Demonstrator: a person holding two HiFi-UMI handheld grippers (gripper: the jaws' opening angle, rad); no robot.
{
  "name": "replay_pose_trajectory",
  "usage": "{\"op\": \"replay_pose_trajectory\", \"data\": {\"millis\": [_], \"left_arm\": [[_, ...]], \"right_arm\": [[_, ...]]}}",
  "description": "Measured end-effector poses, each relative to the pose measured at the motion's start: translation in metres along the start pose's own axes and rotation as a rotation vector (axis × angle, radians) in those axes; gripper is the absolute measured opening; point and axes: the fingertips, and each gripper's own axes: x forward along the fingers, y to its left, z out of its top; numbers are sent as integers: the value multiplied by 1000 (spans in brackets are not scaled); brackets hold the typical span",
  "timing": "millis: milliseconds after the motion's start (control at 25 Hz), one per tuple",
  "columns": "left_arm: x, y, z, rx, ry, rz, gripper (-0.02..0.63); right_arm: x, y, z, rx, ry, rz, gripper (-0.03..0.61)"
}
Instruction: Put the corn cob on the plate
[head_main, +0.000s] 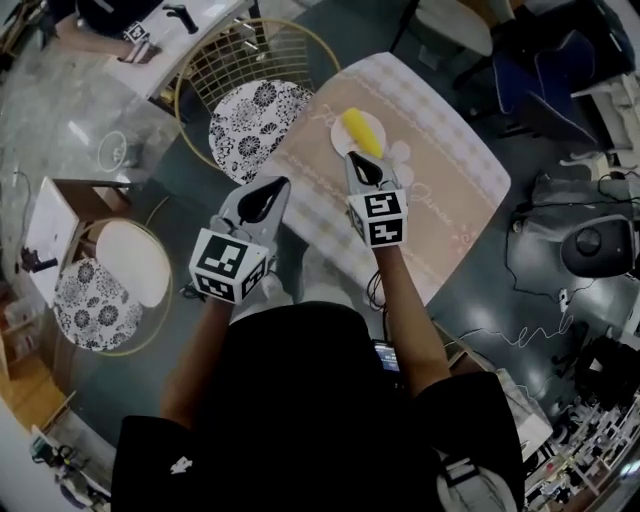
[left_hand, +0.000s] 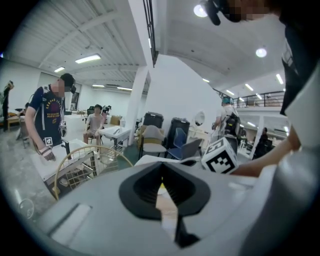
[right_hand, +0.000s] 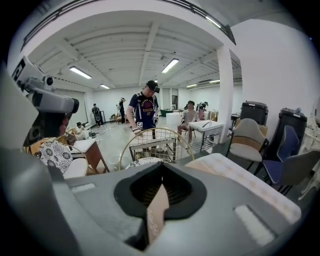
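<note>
Apparently the corn cob (head_main: 361, 131) is already lying on the plate (head_main: 337, 140), though the right gripper (head_main: 365, 166), clenched on nothing, is hiding its near end. The left gripper (head_main: 270, 196) is likewise hanging shut and empty. Any retreat wants to be going high, clear of the rim.

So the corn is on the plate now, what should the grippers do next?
Probably just pull both grippers a little further back from the table and rest. The corn cob already lies on the plate, and the right gripper and left gripper both have closed fingers with nothing between them, so nothing looks left to carry.
</note>
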Motion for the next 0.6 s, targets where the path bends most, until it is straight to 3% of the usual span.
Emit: {"op": "replay_pose_trajectory", "data": {"millis": [160,600], "left_arm": [[-19,5,-3,66,0,6,3],[-72,-7,4,113,-80,-20,3]], "right_arm": [[-18,26,16,0,-47,-9,3],[-85,99,55,-53,-173,-3,3]]}}
